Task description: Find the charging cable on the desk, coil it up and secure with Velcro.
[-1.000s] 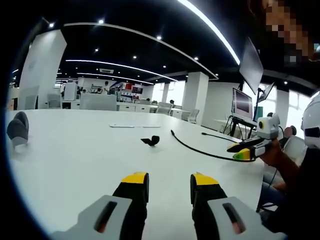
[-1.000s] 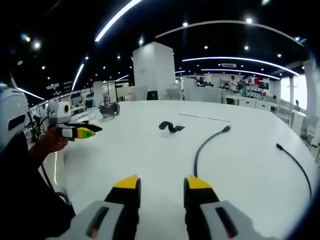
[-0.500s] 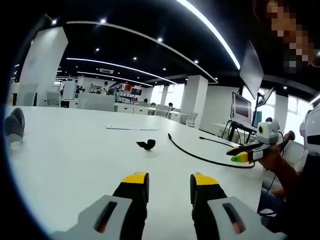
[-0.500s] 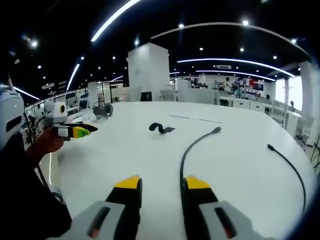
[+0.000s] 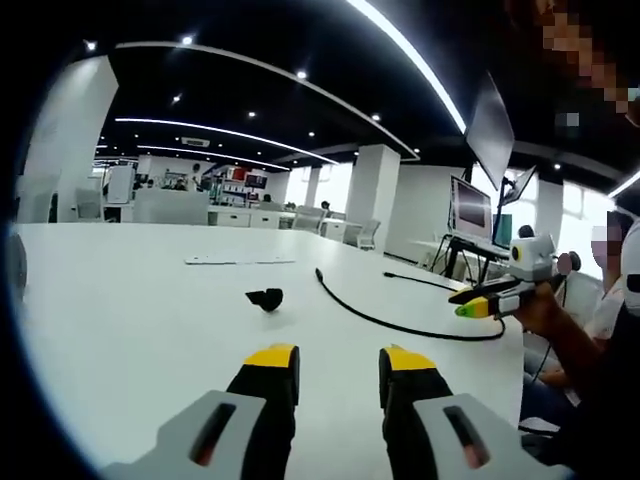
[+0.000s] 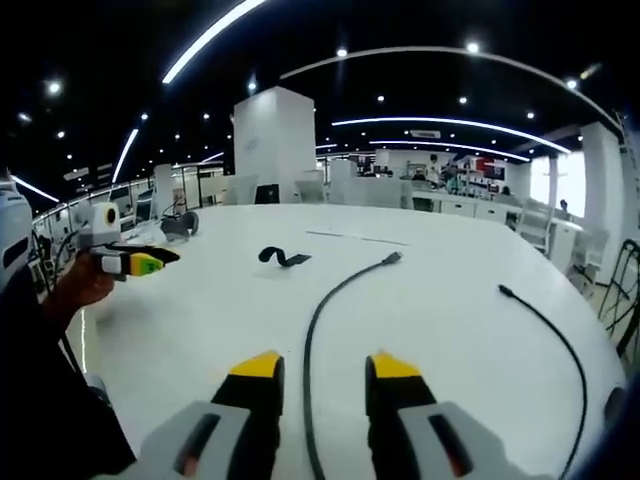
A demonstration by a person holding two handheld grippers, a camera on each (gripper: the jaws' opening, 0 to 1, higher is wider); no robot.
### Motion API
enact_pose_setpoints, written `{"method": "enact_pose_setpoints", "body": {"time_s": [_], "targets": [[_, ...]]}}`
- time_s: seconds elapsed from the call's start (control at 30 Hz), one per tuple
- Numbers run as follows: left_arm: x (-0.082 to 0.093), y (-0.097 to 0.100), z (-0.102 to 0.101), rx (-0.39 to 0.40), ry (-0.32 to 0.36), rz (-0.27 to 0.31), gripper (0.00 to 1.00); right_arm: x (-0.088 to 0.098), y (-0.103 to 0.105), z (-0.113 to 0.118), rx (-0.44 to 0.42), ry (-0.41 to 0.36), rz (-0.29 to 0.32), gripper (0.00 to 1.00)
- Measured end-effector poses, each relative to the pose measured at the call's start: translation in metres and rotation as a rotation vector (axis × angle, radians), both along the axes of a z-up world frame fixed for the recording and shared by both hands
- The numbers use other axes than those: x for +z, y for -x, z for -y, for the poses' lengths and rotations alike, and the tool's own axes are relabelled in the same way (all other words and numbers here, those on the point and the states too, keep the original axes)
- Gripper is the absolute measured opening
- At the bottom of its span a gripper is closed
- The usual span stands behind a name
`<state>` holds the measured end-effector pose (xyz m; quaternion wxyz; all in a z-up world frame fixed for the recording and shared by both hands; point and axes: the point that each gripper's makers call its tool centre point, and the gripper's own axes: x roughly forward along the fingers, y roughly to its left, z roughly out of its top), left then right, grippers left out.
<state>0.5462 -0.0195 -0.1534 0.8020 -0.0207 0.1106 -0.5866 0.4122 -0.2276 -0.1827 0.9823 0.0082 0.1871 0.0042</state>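
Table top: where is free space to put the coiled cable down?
The white table is bare between the cable and the strap, and between both cable ends. Nothing looks crowded.

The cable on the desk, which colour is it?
Black. The cable shows best in the right gripper view, running across the white desk.

- Desk: smooth white top, slight sheen, soft reflections of ceiling lights.
- Charging cable: black, matt, rubbery-looking jacket; plug end too small to tell material.
- Velcro strap: black, dull, looks like fabric.
- Right gripper: grey plastic body, yellow tips, black matt inner faces.
- Left gripper: same plastic finish.
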Motion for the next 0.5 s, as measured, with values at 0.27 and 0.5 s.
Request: {"method": "enact_pose_setpoints", "body": {"time_s": [0.27,0.5], "targets": [[0.003,-0.001,0.030,-0.040,-0.003,0.010,0.32,0.007,0.001,0.019,-0.049,0.010,0.003,0.33],[0.000,-0.006,0.056,-0.067,-0.020,0.018,0.31,0.005,0.002,0.033,-0.078,0.010,-0.002,0.32]]}}
